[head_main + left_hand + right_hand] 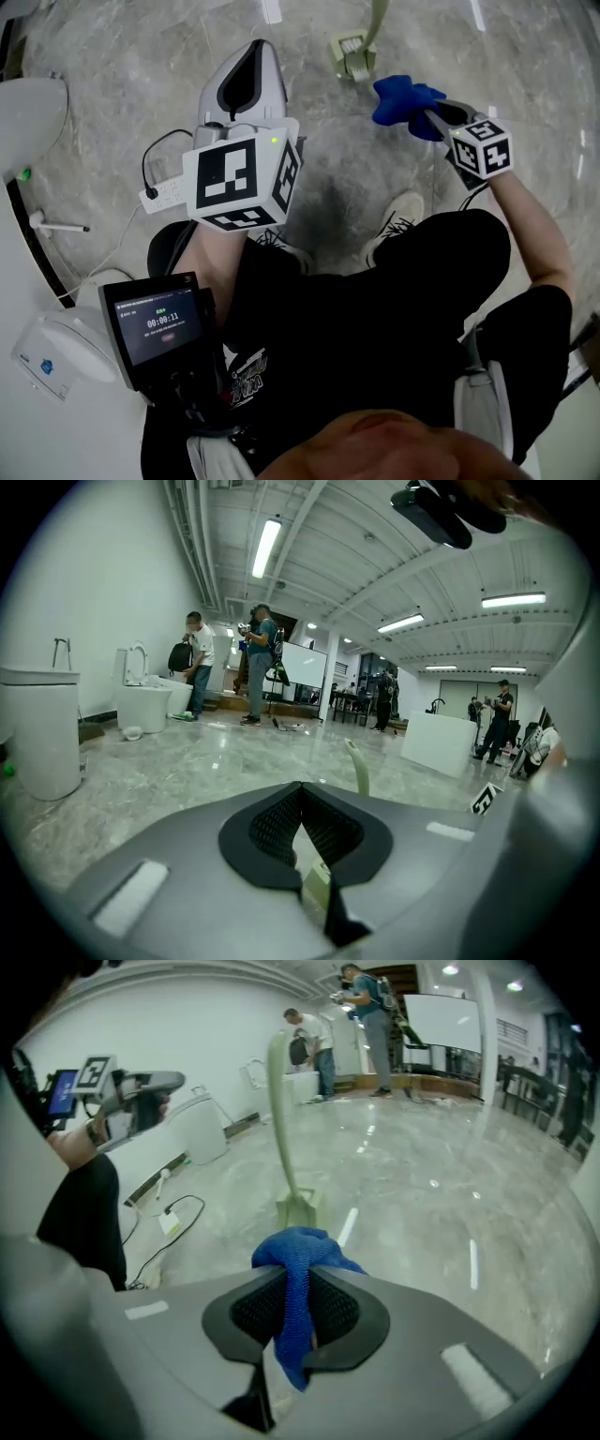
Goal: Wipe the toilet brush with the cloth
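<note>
Toilet brush (pixel 278 1110) upright in its holder (pixel 298 1209) on the floor (pixel 422 1204), near the cloth but not touching it.
The left gripper (pixel 298 794) has its fingers closed on nothing, probably spare to steady the handle. The right gripper's (pixel 300 1286) fingers pinch the blue cloth (pixel 295 1246), bunched ahead for wiping.

Floor (pixel 141 75): grey marbled stone, glossy, reflecting the ceiling lights.
Power strip (pixel 161 194): white, lying on the floor, with a black cable (pixel 148 161) looping from it.
Toilet (pixel 33 117): white, at the left edge of the head view.
Screen (pixel 159 328): small, dark, showing a timer, in front of the person's black clothing.
Shoe (pixel 398 220): pale, laced, flat on the floor.
Bystanders (pixel 260 658): two people standing together near a second white toilet (pixel 145 697) by the far wall.
Strip light (pixel 266 547): lit, on the ribbed ceiling.
Whiteboard (pixel 304 672): upright, behind the bystanders.
</note>
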Demonstrator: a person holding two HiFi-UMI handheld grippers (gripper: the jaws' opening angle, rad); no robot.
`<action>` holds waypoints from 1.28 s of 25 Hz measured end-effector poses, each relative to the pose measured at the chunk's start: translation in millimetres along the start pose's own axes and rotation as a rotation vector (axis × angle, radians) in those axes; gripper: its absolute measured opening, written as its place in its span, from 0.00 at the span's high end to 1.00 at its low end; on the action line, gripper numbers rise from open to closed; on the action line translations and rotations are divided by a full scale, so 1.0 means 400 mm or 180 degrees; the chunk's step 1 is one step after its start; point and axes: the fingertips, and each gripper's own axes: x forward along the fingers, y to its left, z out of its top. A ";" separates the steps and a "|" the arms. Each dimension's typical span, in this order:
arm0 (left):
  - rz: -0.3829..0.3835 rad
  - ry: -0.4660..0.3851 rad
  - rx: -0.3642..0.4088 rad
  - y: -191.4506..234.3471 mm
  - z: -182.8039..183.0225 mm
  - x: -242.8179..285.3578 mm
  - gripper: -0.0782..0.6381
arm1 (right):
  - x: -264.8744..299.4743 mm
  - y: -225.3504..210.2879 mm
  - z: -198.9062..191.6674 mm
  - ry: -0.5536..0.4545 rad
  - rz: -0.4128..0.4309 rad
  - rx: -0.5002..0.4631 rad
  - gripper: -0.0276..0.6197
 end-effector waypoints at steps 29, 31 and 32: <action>-0.0012 0.0075 -0.0027 0.004 -0.010 0.012 0.89 | -0.110 -0.035 0.447 -0.1607 -0.0018 0.0948 0.87; -0.0010 0.0072 -0.0035 0.005 -0.010 0.010 0.89 | -0.167 -0.030 0.463 -0.1766 -0.0023 0.0935 0.87; -0.0012 0.0070 -0.0038 0.004 -0.010 0.009 0.89 | -0.190 -0.029 0.466 -0.1823 -0.0033 0.0921 0.87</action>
